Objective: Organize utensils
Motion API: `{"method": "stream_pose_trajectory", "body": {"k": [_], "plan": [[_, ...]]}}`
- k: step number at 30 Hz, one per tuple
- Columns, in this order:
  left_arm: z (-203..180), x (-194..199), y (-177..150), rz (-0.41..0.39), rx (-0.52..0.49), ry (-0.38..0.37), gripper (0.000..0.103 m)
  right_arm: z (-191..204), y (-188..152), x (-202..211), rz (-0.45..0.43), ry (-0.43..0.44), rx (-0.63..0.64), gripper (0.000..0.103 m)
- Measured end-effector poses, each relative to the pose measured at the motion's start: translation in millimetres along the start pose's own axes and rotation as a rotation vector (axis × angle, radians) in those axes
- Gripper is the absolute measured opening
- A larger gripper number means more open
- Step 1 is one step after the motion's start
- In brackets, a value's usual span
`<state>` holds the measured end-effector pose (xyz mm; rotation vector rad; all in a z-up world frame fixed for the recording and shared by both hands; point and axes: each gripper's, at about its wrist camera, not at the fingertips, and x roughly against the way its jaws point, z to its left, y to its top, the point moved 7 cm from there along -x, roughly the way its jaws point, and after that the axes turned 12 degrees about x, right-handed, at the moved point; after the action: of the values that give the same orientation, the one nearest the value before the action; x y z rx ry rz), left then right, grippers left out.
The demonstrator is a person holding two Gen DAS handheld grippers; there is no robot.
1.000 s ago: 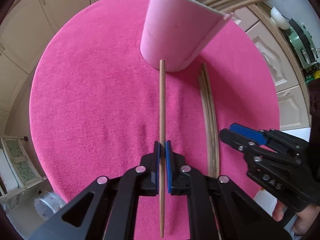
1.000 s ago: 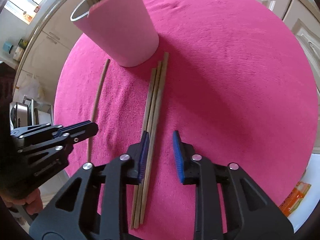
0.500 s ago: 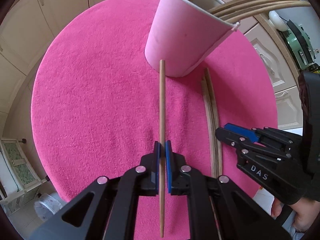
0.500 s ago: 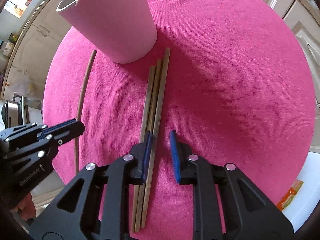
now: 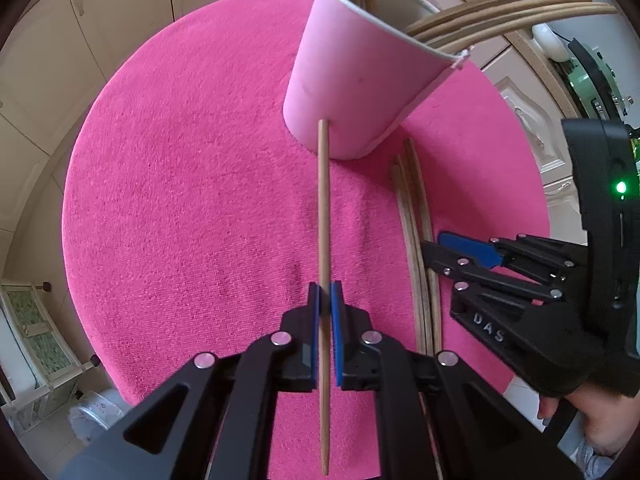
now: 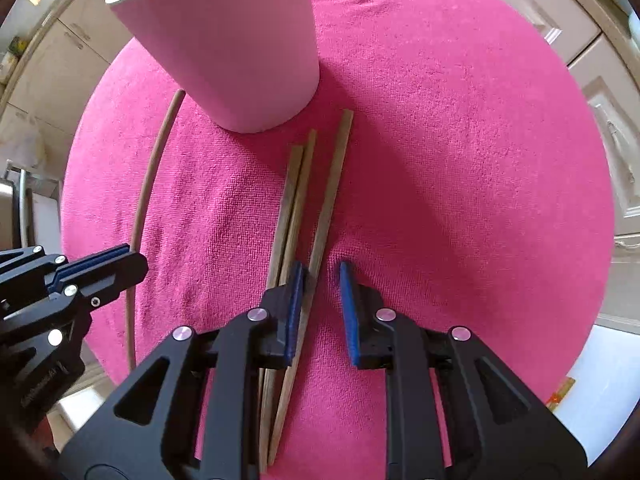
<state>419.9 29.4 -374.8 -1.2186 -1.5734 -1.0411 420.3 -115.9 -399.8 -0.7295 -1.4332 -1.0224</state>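
A round table under a pink cloth (image 5: 180,200) carries a pink cup (image 5: 360,80) with several chopsticks (image 5: 500,12) leaning out of it. My left gripper (image 5: 325,292) is shut on a single wooden chopstick (image 5: 323,208) that points at the cup's base. Right of it lie three chopsticks (image 6: 298,184) side by side on the cloth (image 6: 460,160). My right gripper (image 6: 320,280) hangs over them with its jaws closing. The rightmost chopstick (image 6: 332,192) runs between the pads, against the left one and clear of the right one. The cup (image 6: 240,48) stands just beyond.
Cream kitchen cabinets (image 5: 120,8) ring the table on all sides. A person's hand (image 5: 592,420) grips the right tool at the lower right edge. An orange packet (image 6: 560,394) lies on a white surface beyond the cloth's near right edge.
The right gripper's jaws have narrowed and it has shifted over the three chopsticks; the rightmost now sits apart from the other two. The left gripper has moved slightly, still holding its chopstick.
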Motion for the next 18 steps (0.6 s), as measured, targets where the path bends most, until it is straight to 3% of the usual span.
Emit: {"method": "stream_pose_trajectory", "body": {"k": [4,13,18], "plan": [[-4.2,5.1,-0.3,-0.014,-0.006,-0.007,0.006,-12.8,-13.2,5.4,-0.036,0.103,-0.096,0.007],[-13.3,21.1,-7.3,-0.045,-0.027,-0.035,0.006,-16.5,-38.4,35.9,-0.136,0.164,-0.117,0.007],[-23.0,33.6,-18.2,-0.071,-0.066,-0.09,0.006,-20.8,-47.1,62.2,-0.22,0.207,-0.155,0.006]]}}
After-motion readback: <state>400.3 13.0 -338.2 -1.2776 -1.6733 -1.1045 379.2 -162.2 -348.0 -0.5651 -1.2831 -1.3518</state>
